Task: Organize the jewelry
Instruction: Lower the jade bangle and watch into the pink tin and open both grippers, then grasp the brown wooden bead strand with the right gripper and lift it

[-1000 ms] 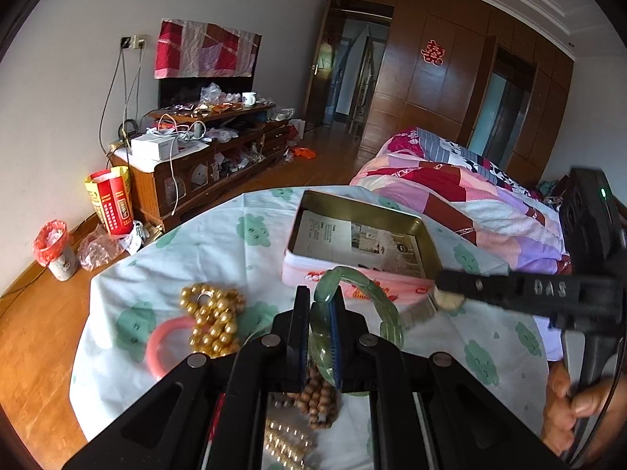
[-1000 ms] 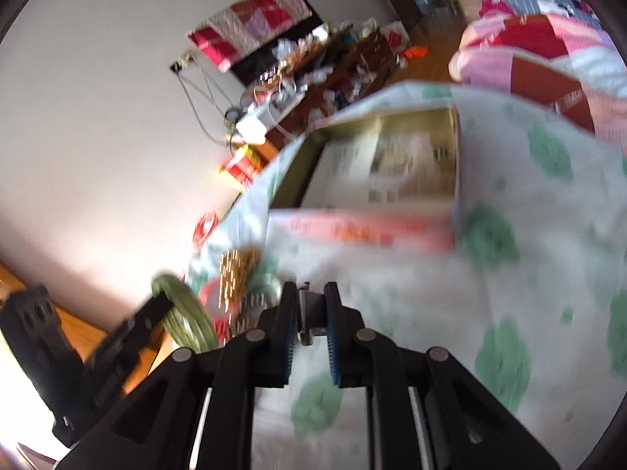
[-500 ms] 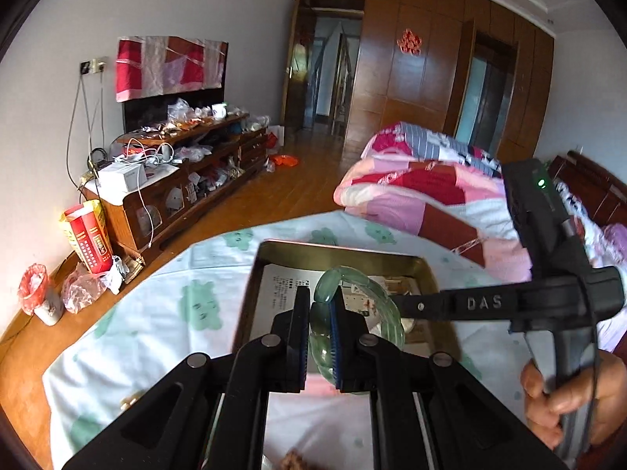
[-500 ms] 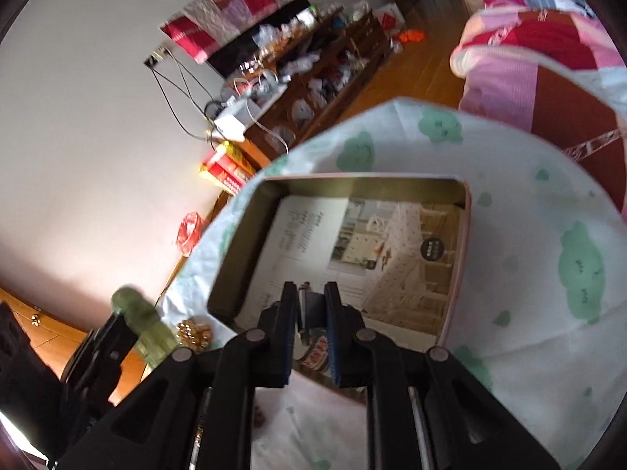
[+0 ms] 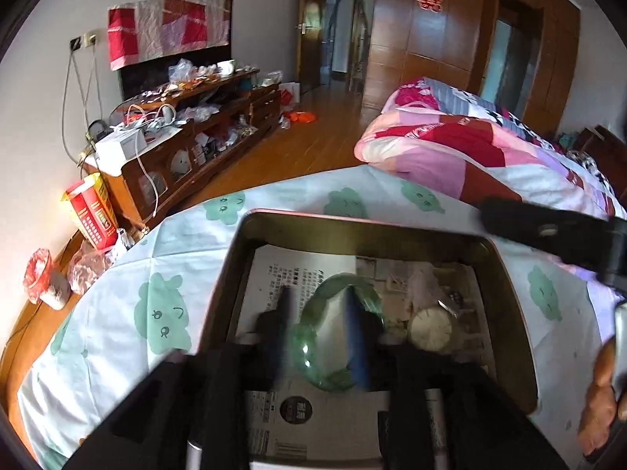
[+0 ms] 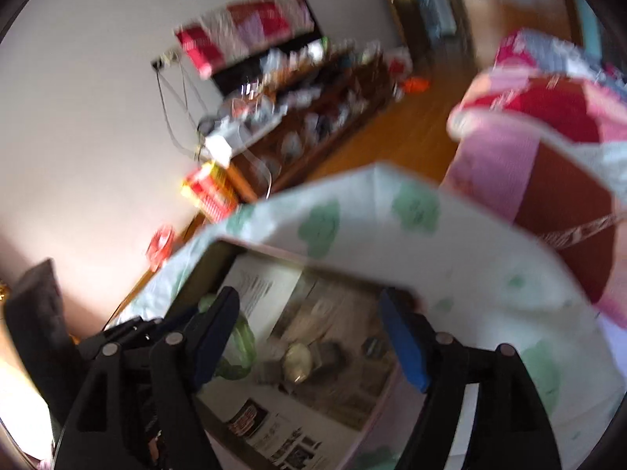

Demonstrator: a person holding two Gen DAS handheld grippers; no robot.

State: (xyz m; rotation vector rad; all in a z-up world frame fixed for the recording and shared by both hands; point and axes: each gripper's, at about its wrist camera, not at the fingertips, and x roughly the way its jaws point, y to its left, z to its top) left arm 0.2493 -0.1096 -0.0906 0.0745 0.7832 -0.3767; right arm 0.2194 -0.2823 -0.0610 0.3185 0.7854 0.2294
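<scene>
Tongs of the left hand [image 5: 319,325] dominate the lower middle of the left wrist view, blurred, their jaws having just been opening and now spread over a shallow metal tin [image 5: 509,297] that sits on the surface, which is covered by a white cloth with green prints [image 5: 164,313]. Between the two jaws lies a green bangle [image 5: 313,352], one blue pad crossing its right side; the blur hides whether that pad touches it, and the other jaw stands clear of it on the left. The bangle is inside the tin, on the printed paper lining [image 5: 309,270] the bottom, and just to its right on the same paper lies a round pale watch face [image 5: 430,329]. At the right edge a hand [image 5: 599,403] holds the right tongs, whose black arm reaches in above the tin's far right corner. Behind the surface stand a cluttered wooden cabinet [image 5: 203,133] and a bed with a pink and red quilt [image 5: 470,145]. Seen from the right wrist, the whole view is smeared by motion. The right tongs [image 6: 309,329] have just been opening and stand wide apart with nothing between them, poised over the same tin [image 6: 203,266]. The watch face [image 6: 298,362] lies on the lining below the gap, and the bangle [image 6: 239,348] shows at the left, partly hidden behind the right tongs' left jaw, with the left tongs [image 6: 129,329] beside it.
</scene>
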